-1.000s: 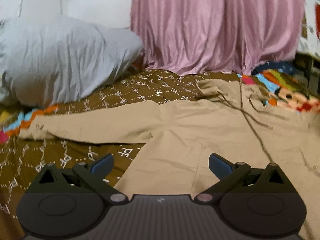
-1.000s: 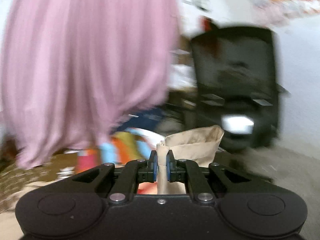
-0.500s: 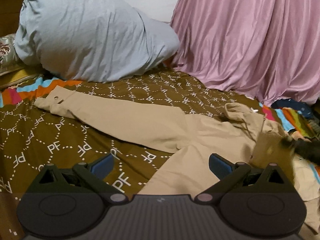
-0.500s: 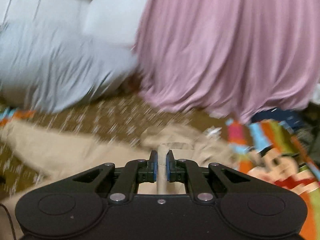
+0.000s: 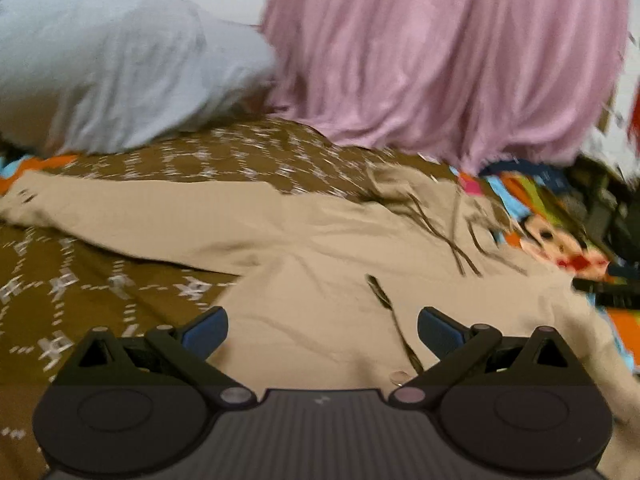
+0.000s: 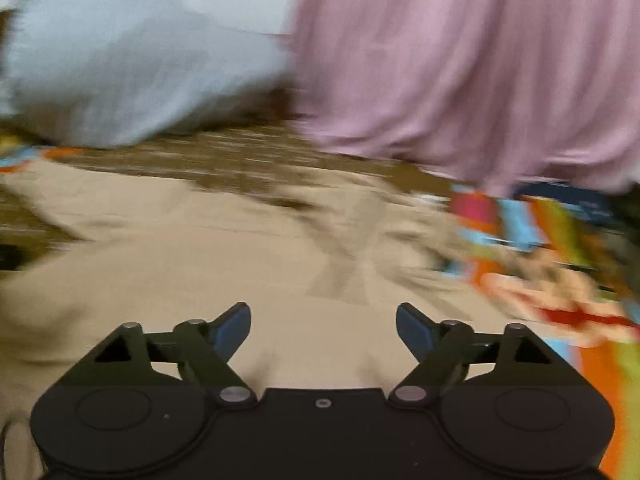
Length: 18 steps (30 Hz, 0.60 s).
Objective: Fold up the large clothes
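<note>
One tan garment on one brown bedspread; print unreadable, blurred. Left gripper jaws apart, empty. Right gripper jaws just opened, nothing between.

A grey pillow lies beside a pink curtain — both behind the brown bedspread (white-patterned).

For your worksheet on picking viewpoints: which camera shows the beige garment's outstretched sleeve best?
The left wrist view: the sleeve runs its full length across the brown bedspread, only mildly blurred. The right wrist view shows just a smeared stretch of it.
</note>
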Available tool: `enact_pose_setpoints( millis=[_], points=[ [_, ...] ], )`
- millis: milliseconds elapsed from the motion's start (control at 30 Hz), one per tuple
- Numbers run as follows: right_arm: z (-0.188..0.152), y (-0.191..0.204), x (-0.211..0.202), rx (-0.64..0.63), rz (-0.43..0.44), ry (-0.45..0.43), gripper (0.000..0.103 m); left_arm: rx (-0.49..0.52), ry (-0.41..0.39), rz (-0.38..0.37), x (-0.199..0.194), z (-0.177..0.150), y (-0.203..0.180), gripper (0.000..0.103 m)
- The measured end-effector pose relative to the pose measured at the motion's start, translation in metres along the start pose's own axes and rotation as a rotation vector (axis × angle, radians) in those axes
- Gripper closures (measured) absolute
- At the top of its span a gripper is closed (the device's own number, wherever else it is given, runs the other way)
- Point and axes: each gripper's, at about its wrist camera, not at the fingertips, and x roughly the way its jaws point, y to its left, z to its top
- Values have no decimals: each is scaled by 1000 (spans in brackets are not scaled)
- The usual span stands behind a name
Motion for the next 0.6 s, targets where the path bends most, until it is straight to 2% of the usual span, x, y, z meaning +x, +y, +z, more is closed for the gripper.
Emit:
enact_pose_setpoints(
  millis=[133, 200, 267, 367, 500, 600],
  points=[
    [-28, -61, 43, 95, -239, 126, 30, 103, 59, 35, 15, -13, -17, 0],
    [-48, -84, 60, 188, -291, 206, 36, 114, 82, 44, 19, -17, -17, 0],
    [-69, -98, 72, 296, -298, 272, 37, 95, 98, 38, 21, -19, -14, 0],
    [-93, -109, 73, 423, -251, 280, 35, 42, 119, 32, 22, -20, -5, 0],
    [-95, -104, 67, 452, -243, 268, 33, -21, 110, 62, 16, -10, 10, 0],
    [-87, -101, 49, 472, -254, 257, 31, -57, 47, 151, 0, 11, 33, 0]
  ],
)
